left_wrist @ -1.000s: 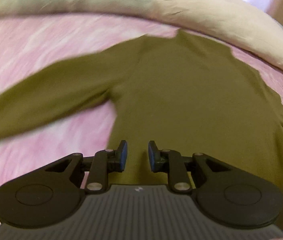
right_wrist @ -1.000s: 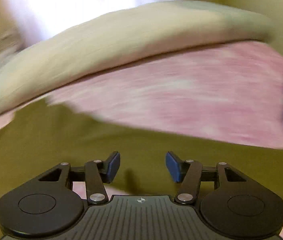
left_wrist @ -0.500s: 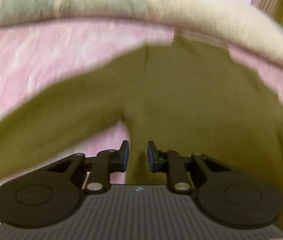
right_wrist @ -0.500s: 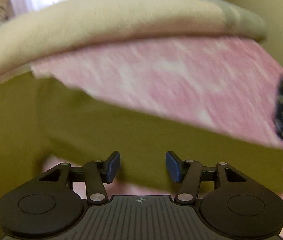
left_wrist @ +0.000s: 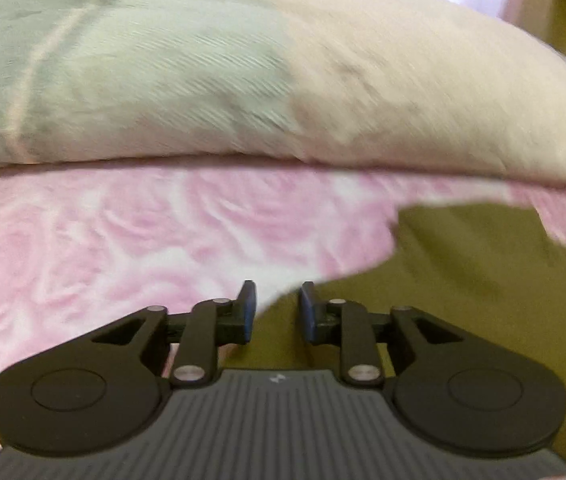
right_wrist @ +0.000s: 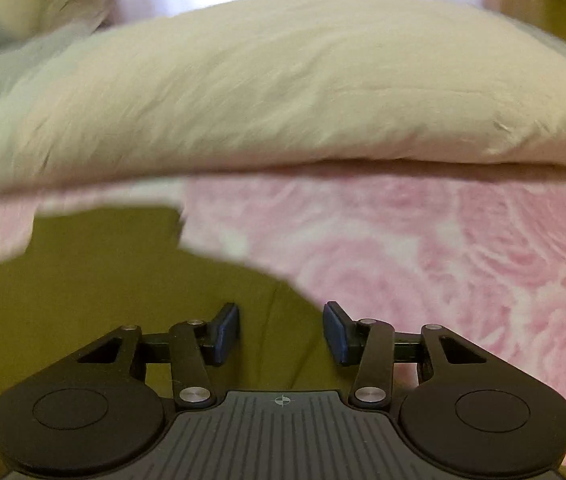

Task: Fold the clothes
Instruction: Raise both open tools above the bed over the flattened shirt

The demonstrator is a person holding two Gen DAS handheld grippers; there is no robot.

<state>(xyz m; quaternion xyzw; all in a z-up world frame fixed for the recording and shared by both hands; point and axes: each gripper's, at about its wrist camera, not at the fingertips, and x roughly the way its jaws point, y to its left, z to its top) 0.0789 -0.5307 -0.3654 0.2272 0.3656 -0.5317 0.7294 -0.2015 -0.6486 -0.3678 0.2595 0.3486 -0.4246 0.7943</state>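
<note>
Bed [left_wrist: 131,248]: covered by a pink sheet with a pale rose pattern; it fills the middle of both wrist views and carries everything else.

Duvet [left_wrist: 243,72]: a thick bundle lying along the far edge of the bed, grey-green on its left part and cream on its right in the left wrist view; in the right wrist view [right_wrist: 303,92] it looks almost wholly cream. Its lower edge rests on the pink sheet.

Shirt [left_wrist: 463,280]: olive green, spread flat on the bed. In the left wrist view it takes up the lower right, reaching toward the duvet at the far edge; in the right wrist view [right_wrist: 103,280] it takes up the lower left. Its edge against the pink sheet is blurred in both views. A seam or crease runs down the cloth just ahead of the right fingers.

Left hand-held gripper [left_wrist: 276,312]: fingers apart with a narrow gap, nothing between them. It sits over the shirt's left edge, with the left finger over pink sheet and the right finger over olive cloth.

Right hand-held gripper [right_wrist: 281,332]: fingers wider apart, nothing between them. It sits over the shirt's right edge, with the left finger over olive cloth and the right finger at the border with the pink sheet.
</note>
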